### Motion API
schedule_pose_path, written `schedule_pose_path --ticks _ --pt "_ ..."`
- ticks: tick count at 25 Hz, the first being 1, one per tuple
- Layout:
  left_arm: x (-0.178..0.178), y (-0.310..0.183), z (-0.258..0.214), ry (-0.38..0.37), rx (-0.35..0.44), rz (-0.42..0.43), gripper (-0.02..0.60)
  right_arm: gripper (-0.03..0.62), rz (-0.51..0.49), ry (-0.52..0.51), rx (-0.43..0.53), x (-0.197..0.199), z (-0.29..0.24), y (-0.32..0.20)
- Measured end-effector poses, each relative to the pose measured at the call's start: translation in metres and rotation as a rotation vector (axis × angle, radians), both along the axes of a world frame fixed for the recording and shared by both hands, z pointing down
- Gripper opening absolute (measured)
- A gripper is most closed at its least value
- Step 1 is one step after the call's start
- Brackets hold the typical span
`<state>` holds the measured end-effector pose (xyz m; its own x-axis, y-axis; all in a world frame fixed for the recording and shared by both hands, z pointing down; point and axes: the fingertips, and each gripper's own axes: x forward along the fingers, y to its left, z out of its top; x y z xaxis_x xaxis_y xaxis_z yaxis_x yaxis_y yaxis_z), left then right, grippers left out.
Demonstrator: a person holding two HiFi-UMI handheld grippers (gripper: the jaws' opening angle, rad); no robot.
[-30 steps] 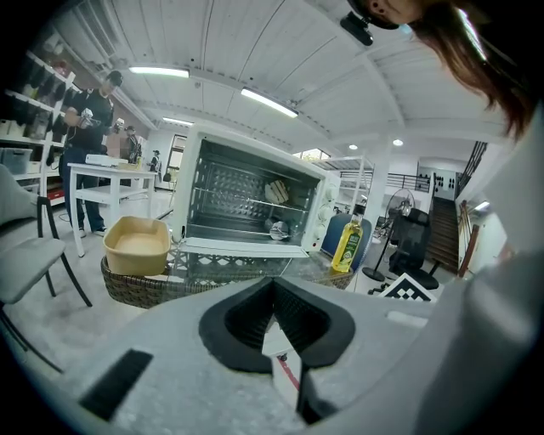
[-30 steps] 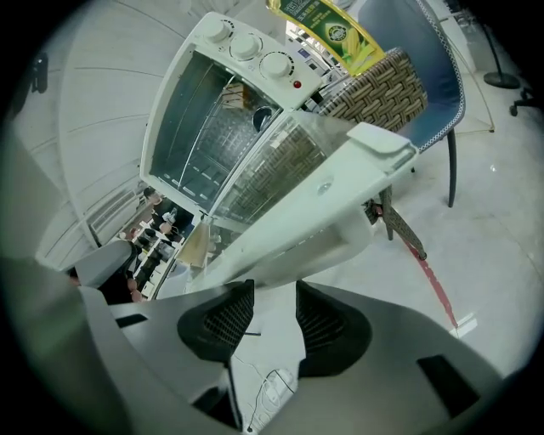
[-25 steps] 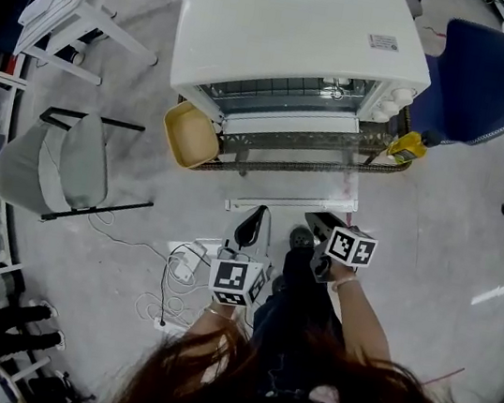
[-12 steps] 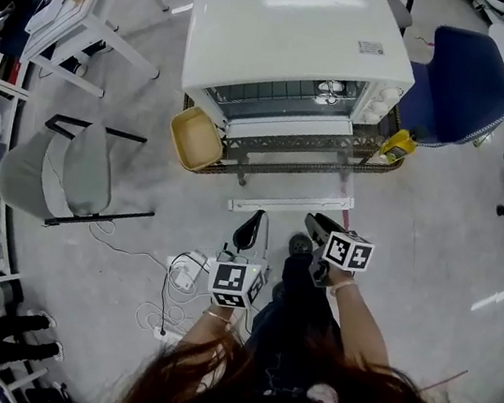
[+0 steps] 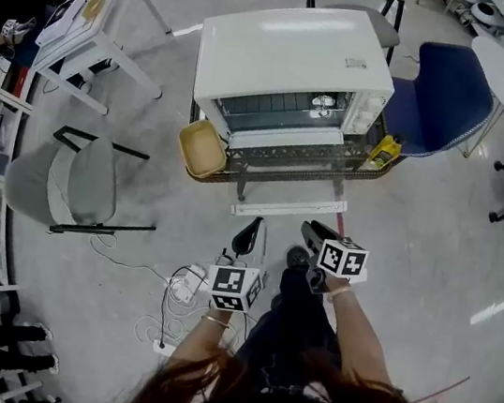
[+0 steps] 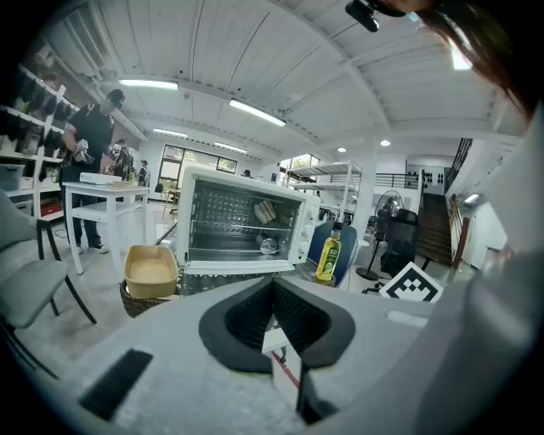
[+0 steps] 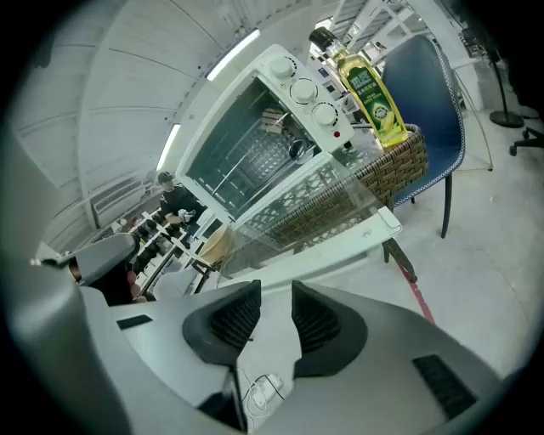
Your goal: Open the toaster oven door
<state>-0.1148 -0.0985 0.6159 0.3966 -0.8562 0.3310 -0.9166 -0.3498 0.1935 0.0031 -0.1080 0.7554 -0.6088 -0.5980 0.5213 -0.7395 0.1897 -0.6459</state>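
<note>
The white toaster oven (image 5: 294, 55) stands on a wicker stand with its glass door (image 5: 292, 159) swung down and open; the door's white handle bar (image 5: 289, 207) hangs lowest. Racks and small items show inside the oven (image 6: 246, 225). In the right gripper view the open door (image 7: 314, 204) and its handle lie ahead. My left gripper (image 5: 249, 233) is held back from the handle, its pads (image 6: 274, 285) together, nothing in them. My right gripper (image 5: 309, 233) is also short of the handle; its jaws (image 7: 276, 293) are closing with a gap and nothing between them.
A yellow oil bottle (image 5: 383, 152) stands at the oven's right, a tan tub (image 5: 202, 148) at its left. A blue chair (image 5: 441, 84) is behind right, a grey chair (image 5: 75, 182) and white table (image 5: 93, 9) left. Cables and a power strip (image 5: 184, 280) lie on the floor.
The view has pulled back: the oven looks smaller and farther away. Both grippers have drawn away from the door handle, which stays down and open.
</note>
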Motion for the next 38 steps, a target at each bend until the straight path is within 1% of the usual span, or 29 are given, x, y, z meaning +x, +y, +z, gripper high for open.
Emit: schedule_pose_path --ticks 9,15,19,24,29,34,38 --pt "0.001 0.02 -0.033 -0.011 0.022 0.014 0.015 0.08 -0.012 0.044 0.077 -0.001 -0.042 0.012" --pt "-0.001 0.029 -0.064 -0.013 0.05 0.02 0.015 0.069 -0.03 0.07 0.13 -0.006 -0.077 0.019" --pt "-0.003 0.032 -0.081 -0.009 0.07 0.019 0.015 0.066 -0.046 0.099 0.169 -0.011 -0.096 0.021" --pt "-0.007 0.04 -0.098 0.004 0.089 0.022 0.015 0.066 -0.036 0.11 0.223 -0.015 -0.121 0.025" --pt "-0.01 0.05 -0.113 0.013 0.105 0.028 0.015 0.066 -0.04 0.143 0.265 -0.017 -0.143 0.033" --pt "-0.014 0.057 -0.13 0.027 0.119 0.022 0.015 0.054 -0.051 0.171 0.31 -0.023 -0.168 0.042" --pt "-0.014 0.057 -0.14 0.018 0.135 0.02 0.015 0.046 -0.054 0.187 0.353 -0.025 -0.186 0.043"
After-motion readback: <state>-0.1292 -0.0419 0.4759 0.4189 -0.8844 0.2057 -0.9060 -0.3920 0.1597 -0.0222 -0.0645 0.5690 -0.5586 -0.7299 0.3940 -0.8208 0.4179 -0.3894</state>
